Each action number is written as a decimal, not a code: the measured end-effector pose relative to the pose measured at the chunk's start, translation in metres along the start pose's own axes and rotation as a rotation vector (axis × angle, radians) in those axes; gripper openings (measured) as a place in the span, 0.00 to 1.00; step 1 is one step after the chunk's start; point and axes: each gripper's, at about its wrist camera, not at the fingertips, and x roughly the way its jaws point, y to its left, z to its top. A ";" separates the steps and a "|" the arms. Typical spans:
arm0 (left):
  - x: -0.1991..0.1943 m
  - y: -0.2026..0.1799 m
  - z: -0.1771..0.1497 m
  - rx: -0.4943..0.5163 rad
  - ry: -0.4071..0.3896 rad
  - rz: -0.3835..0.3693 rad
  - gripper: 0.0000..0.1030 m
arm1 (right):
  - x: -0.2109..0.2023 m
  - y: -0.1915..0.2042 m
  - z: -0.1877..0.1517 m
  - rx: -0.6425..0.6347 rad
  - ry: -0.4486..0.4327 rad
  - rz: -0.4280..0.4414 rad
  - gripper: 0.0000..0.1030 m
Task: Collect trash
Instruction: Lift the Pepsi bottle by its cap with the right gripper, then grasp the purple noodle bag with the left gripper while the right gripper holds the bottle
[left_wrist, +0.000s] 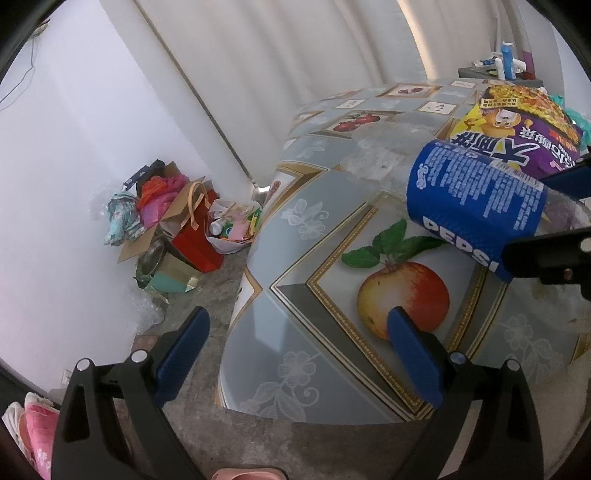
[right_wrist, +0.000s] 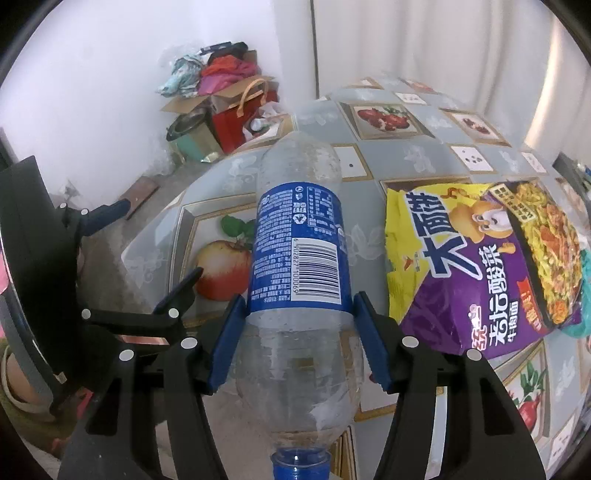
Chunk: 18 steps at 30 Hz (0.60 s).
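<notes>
Right gripper clamped on empty Pepsi bottle, noodle packet at 3 o'clock, left gripper spread wide, empty, above fruit-print table

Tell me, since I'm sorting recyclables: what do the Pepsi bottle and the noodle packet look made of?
Pepsi bottle: clear thin plastic, see-through and dented, with a glossy blue film label.
Instant noodle packet: probably printed plastic film; it looks shiny and crinkled, with a jagged torn edge.
</notes>
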 end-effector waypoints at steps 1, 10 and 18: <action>-0.001 0.000 0.000 0.000 -0.001 0.001 0.92 | -0.001 0.001 -0.001 -0.004 -0.003 -0.002 0.54; -0.010 -0.001 0.001 0.010 -0.016 0.024 0.92 | -0.013 0.001 -0.006 -0.006 -0.029 0.022 0.53; -0.029 -0.001 0.004 0.022 -0.044 0.050 0.92 | -0.039 -0.001 -0.010 0.007 -0.090 0.038 0.53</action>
